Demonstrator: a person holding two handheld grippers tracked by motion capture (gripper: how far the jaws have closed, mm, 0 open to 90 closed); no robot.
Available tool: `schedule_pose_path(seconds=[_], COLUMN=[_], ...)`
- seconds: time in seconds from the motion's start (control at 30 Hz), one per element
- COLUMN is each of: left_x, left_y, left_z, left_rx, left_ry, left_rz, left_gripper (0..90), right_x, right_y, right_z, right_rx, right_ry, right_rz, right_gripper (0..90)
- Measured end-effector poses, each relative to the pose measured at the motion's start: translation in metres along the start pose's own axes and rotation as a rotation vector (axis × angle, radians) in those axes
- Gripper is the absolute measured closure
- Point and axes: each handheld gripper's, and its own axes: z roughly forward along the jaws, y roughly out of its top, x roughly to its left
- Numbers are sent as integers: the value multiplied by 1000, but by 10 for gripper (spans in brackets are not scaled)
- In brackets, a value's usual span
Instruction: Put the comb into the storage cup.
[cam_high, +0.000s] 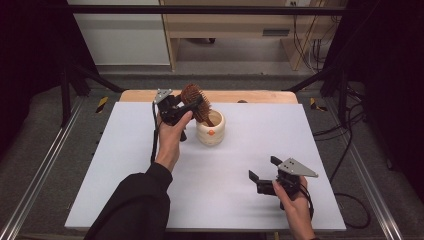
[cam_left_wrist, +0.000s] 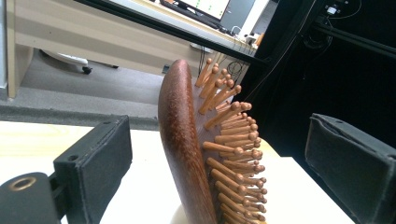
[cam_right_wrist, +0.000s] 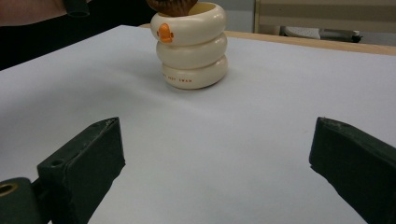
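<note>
Nearest me, my right claw (cam_high: 261, 174) gapes empty over the worktop (cam_high: 125, 165); my left claw (cam_high: 187, 108) stands open around one brush (cam_high: 196, 100) in one cup (cam_high: 210, 131).

The hairbrush (cam_high: 194, 100) handle sits hidden inside the cream cup (cam_high: 210, 134) (bristles upward).

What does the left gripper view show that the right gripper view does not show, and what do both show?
The left gripper view alone: the head of the wooden hairbrush seen edge-on, upright between the open fingers of the left gripper with a gap on each side, its pins pointing to the right finger.

The right gripper view alone: the cream ringed cup with an orange mark, standing beyond the open, empty right gripper.

Both: the brush (in the right gripper view just its lower part in the cup) and the white table.
</note>
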Motion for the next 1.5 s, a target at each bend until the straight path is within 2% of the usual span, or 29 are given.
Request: schedule_pose_path(seconds=[0.27,0.37,0.7,0.93,1.5], left_x=[1,1,-2,-2,-3], left_y=[-1,-1,0,-1,-7], left_z=[-4,-6,-10,-13,-20], left_rx=[-3,-4,-6,-12,-4], left_ry=[-6,-15,-21,12,6], left_rz=[2,-14,1,30,58], left_gripper=[54,53,39,31,28], right_x=[0,0,0,0,1], right_y=[0,0,0,0,0], right_z=[0,0,1,1,1], right_rx=[0,2,4,3,3], right_ry=[-2,-3,-1,-1,-3], right_rz=[-1,-4,-5,-5,-7], right_gripper=[35,35,35,35,35])
